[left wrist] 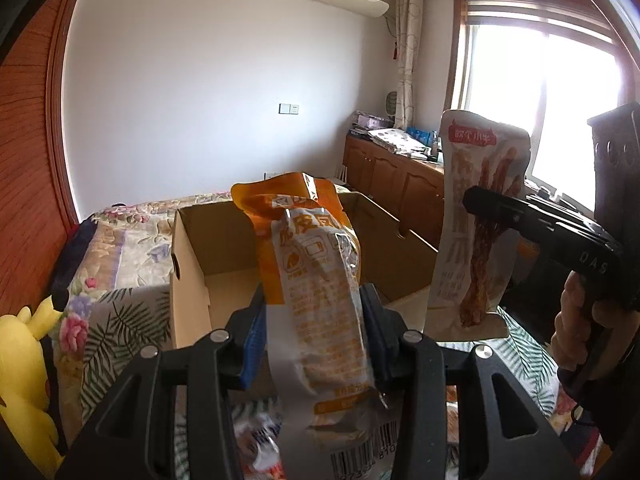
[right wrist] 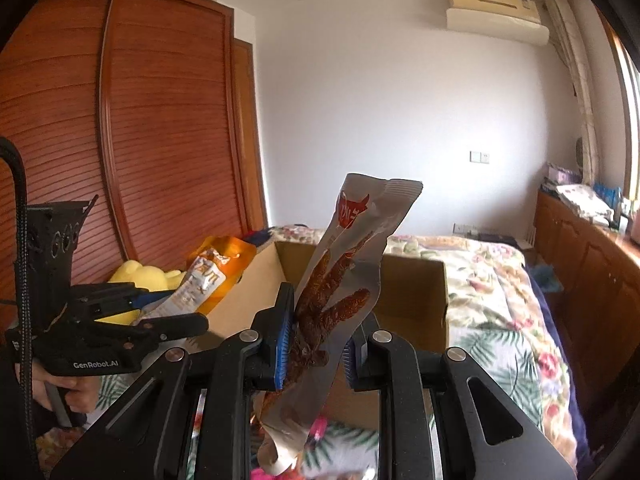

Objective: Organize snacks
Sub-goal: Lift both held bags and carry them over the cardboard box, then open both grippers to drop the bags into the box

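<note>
My left gripper (left wrist: pixel 316 336) is shut on an orange and clear snack packet (left wrist: pixel 316 280), held upright just in front of an open cardboard box (left wrist: pixel 192 264). My right gripper (right wrist: pixel 316 344) is shut on a silver chicken-feet snack packet (right wrist: pixel 340 292), held upright near the box (right wrist: pixel 412 288). In the left wrist view the right gripper (left wrist: pixel 492 208) holds the silver packet (left wrist: pixel 476 216) to the right of the box. In the right wrist view the left gripper (right wrist: pixel 168 312) holds the orange packet (right wrist: pixel 208 280) at the left.
The box sits on a bed with a floral cover (right wrist: pixel 500 300). A yellow plush toy (left wrist: pixel 20 380) lies at the left. More snack packets (left wrist: pixel 256 440) lie on the bed below the grippers. A wooden wardrobe (right wrist: pixel 140 120) and low cabinets (left wrist: pixel 400 176) line the walls.
</note>
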Motion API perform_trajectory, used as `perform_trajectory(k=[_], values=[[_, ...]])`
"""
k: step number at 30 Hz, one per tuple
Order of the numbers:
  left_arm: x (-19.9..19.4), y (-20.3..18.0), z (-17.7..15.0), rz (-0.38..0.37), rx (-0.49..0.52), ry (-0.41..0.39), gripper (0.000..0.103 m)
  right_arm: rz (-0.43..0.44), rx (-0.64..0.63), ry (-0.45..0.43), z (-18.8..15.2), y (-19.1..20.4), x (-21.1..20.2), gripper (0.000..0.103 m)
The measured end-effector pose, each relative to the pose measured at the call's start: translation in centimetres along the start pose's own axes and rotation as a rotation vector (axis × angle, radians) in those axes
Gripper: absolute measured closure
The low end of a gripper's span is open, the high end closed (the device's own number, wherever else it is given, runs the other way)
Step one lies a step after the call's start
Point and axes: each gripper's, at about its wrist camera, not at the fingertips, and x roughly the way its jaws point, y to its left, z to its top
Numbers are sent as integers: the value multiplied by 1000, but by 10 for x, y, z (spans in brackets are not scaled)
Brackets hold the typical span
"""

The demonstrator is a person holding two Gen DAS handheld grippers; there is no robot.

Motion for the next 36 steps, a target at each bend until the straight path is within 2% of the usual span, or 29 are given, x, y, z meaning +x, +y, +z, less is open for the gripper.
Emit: perform_trajectory(k=[13, 19, 25, 28, 36], values=[[54, 32, 26, 26, -13, 8, 61, -26, -10, 11, 19, -22, 57, 84], [78, 46, 26, 62, -33, 40, 60, -54, -11, 56, 8, -27, 83, 84], [95, 44, 23, 91, -23, 72, 59, -72, -16, 101, -6, -27, 98, 84], [100, 41, 22, 102, -19, 82, 56, -73, -20, 124, -11, -25, 102, 84], [101, 31, 20, 111, -4, 93, 55, -56, -27, 183, -25, -19, 109, 84]])
